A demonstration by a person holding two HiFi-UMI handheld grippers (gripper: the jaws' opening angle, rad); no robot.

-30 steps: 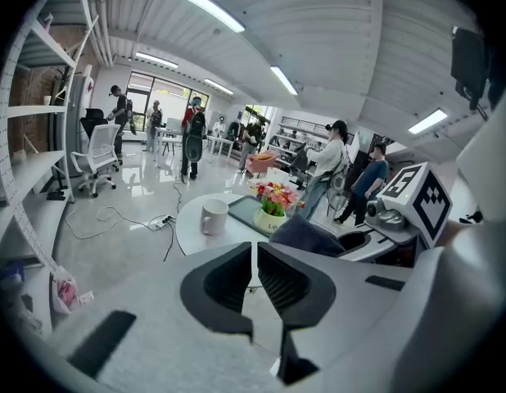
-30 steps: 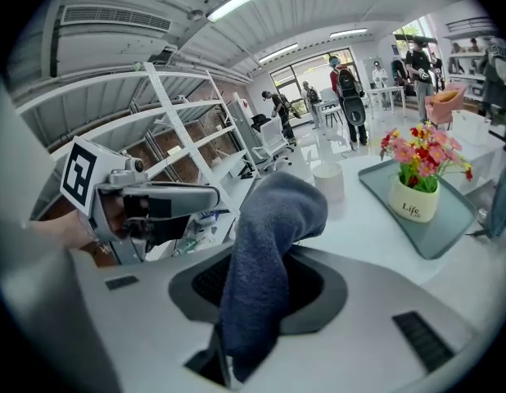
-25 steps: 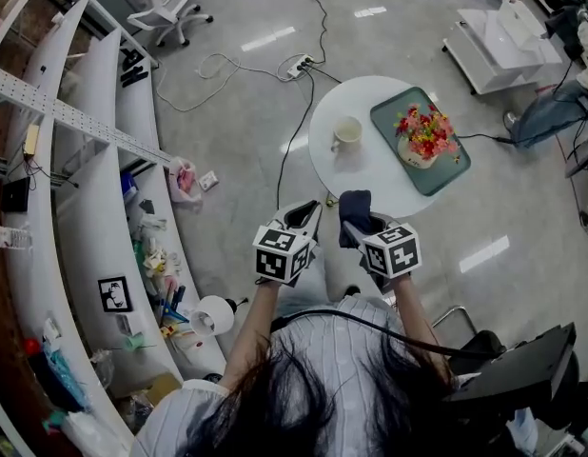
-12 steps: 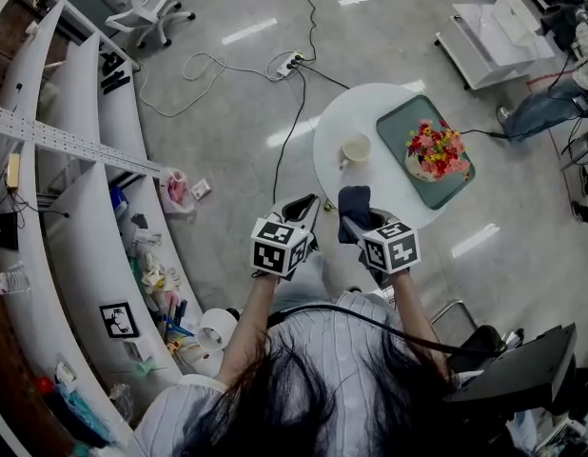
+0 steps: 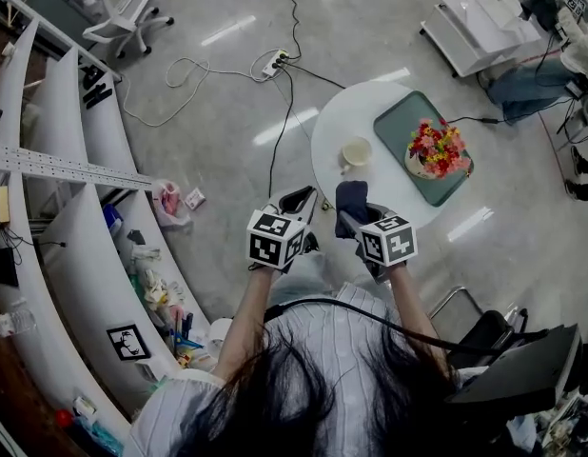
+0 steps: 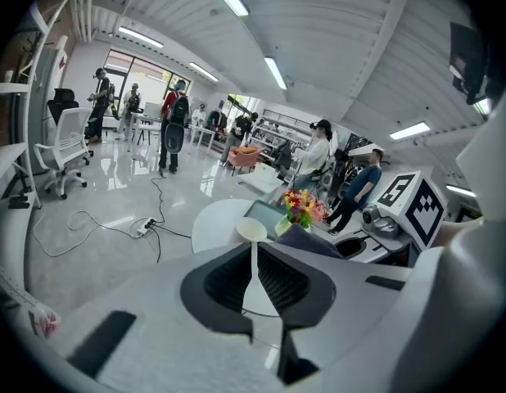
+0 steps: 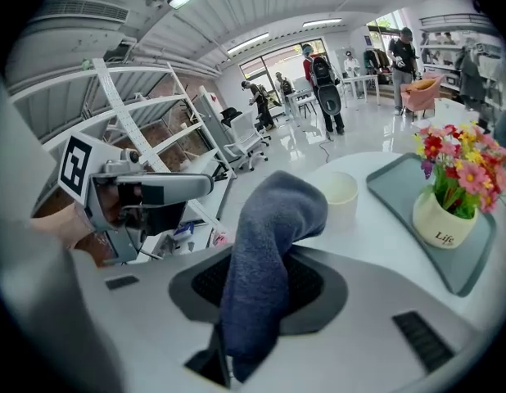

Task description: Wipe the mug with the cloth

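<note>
A cream mug stands on the round white table, handle to the left; it also shows as the mug in the right gripper view and the mug in the left gripper view. My right gripper is shut on a dark blue cloth, which sticks up from its jaws just short of the table's near edge. My left gripper hangs beside it to the left, shut with nothing between its jaws, above the floor.
A teal tray on the table's right half carries a white pot of flowers. White curved shelves with clutter run along the left. A cable and power strip lie on the floor beyond the table.
Both grippers have kept their places side by side near the table's edge. The head view has shifted slightly, so the table sits a little lower and nearer.
</note>
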